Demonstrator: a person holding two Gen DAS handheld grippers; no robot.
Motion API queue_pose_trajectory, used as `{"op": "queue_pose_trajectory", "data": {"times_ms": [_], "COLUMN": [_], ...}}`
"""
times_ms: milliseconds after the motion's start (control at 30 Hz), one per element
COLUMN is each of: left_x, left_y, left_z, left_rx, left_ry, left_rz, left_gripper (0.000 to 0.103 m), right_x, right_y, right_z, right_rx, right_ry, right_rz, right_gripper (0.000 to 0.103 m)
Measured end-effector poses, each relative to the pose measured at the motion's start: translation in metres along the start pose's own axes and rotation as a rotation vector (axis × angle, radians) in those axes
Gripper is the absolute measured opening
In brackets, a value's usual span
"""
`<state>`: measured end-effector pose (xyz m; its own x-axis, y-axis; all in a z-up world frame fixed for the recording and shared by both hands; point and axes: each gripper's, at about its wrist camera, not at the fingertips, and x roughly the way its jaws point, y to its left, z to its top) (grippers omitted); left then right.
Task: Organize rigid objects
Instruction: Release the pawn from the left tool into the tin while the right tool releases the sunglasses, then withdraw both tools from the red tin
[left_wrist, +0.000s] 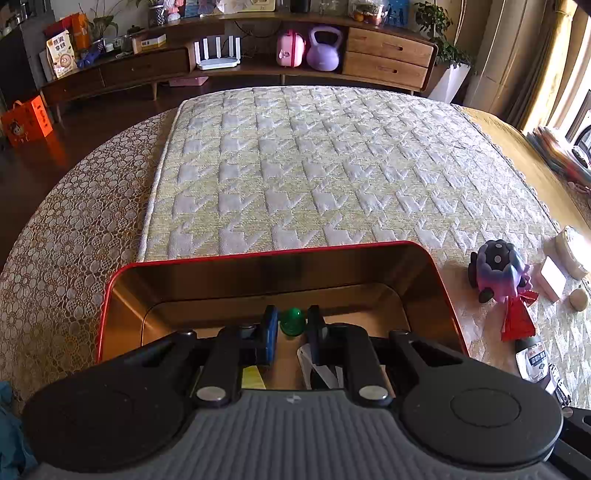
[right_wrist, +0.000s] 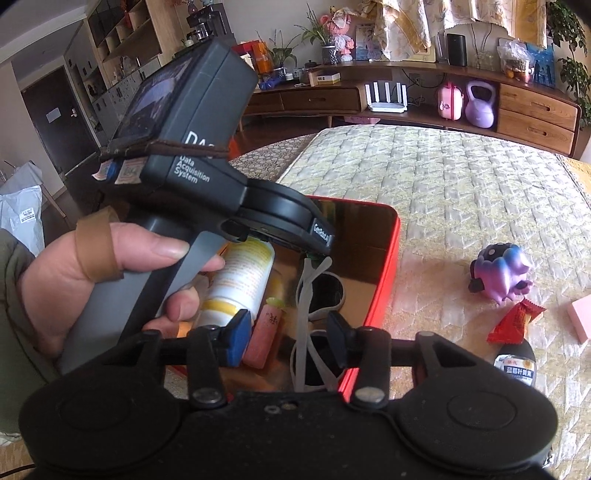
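Handle printed "Data Acquisition System", red tin, white-yellow labelled bottle

Tin: red outside, gold mirror inside. Knob between the hand-held gripper's pads: green. Bottle: white with yellow bands. Toy: purple-blue. Packet: red. Mattress: cream-yellow houndstooth quilting. Block: pink.
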<state>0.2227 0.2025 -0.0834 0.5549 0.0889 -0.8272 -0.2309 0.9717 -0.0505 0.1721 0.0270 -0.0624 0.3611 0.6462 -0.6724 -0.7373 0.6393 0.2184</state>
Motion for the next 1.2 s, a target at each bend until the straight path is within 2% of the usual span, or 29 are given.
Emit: {"op": "queue_pose_trajectory", "data": {"times_ms": [167,633,700,933,1000,1033,1067,1200], "left_x": [-0.011,-0.059,-0.068,-0.091,-0.098,-0.101,-0.105,-0.118], "left_y": [-0.001,-0.007,-0.009,-0.020,-0.024,-0.026,-0.028,-0.036], "left_z": [-0.003,-0.019,-0.023,-0.036,-0.041,-0.043,-0.045,-0.054], "left_rx": [-0.004,-0.006,-0.010,0.015,0.022,0.025,0.027,0.021], "left_ry": [-0.015,-0.088,-0.099,-0.124,-0.132,-0.139,-0.151,-0.165], "left_rz": [-0.003,0.010,0.007,-0.008,-0.019,-0.021,-0.024,-0.052], "left_gripper": [0.030,0.030,0.030,0.031,0.042,0.057,0.065,0.065], "right_x": [-0.007,-0.047,-0.054,-0.078,-0.086,-0.091,-0.095,-0.113], "right_y": [0.000,-0.001,-0.002,-0.005,-0.008,-0.011,-0.013,-0.025], "right_z": [0.003,-0.002,-0.004,-0.013,-0.017,-0.019,-0.020,-0.029], "right_rx": [0.005,0.019,0.020,0.021,0.027,0.029,0.032,0.053], "right_ry": [-0.012,-0.073,-0.081,-0.109,-0.120,-0.127,-0.132,-0.156], "right_rz": [0.001,-0.022,-0.024,-0.041,-0.045,-0.048,-0.054,-0.068], "right_gripper": [0.050,0.065,0.072,0.082,0.085,0.086,0.088,0.092]}}
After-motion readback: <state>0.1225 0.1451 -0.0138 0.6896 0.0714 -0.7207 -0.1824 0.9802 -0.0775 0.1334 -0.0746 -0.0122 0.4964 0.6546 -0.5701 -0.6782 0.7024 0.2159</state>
